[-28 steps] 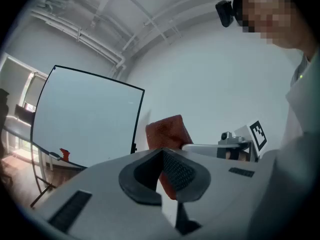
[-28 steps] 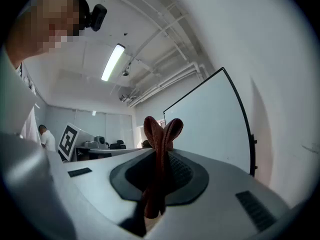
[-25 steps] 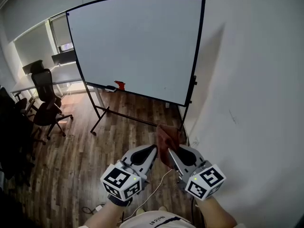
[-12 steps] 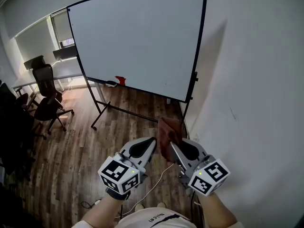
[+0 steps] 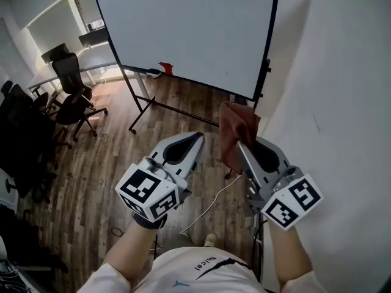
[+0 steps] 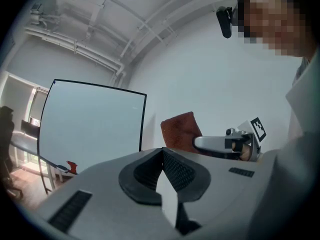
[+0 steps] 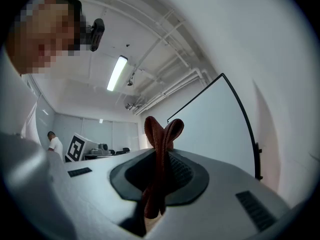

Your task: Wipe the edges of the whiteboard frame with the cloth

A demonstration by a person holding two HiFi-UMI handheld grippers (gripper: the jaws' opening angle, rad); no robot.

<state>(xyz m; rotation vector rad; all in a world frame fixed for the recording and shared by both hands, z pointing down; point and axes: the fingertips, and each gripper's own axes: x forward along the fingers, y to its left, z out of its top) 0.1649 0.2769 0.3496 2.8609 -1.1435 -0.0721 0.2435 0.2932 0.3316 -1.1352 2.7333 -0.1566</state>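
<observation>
Between the right tool's [image 7: 159,156] jaws, only the right gripper view shows the cloth [image 7: 161,134] clamped; left tool [image 6: 163,160] seems closed.

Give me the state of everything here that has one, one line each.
left gripper, jaws shut, empty.
right gripper, shut on the cloth.
cloth, bunched, standing up between the jaws, not touching the whiteboard.
whiteboard, blank, upright on its stand.
office chair, upright, unoccupied.
</observation>
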